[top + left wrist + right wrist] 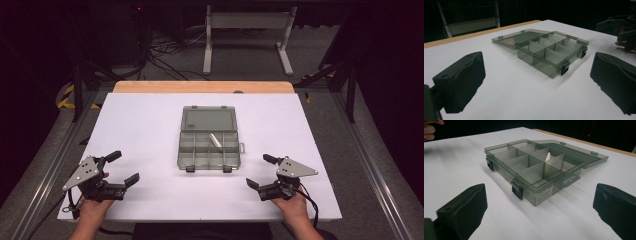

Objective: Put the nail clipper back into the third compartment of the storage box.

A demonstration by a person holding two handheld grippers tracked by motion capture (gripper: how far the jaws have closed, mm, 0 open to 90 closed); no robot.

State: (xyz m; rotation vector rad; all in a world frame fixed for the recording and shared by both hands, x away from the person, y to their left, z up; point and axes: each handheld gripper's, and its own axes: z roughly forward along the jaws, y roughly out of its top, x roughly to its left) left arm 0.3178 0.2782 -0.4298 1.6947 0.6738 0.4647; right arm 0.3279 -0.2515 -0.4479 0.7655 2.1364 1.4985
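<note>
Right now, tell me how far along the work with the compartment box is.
Done: the compartment box lies with its lid open and a small pale piece inside one compartment. In hand: nothing; the left gripper and right gripper are open, apart from it. Left: any further handling.

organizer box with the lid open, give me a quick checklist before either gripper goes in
1. Lid folded fully back, flat on the table: ok.
2. Organizer box compartments reachable from above: ok.
3. Small pale piece sits in a compartment, leaning across a divider: ok, though what it is, cannot tell.
4. Left gripper open and holding nothing: ok.
5. Right gripper open and holding nothing: ok.
6. Front latches hang undone: ok.
</note>
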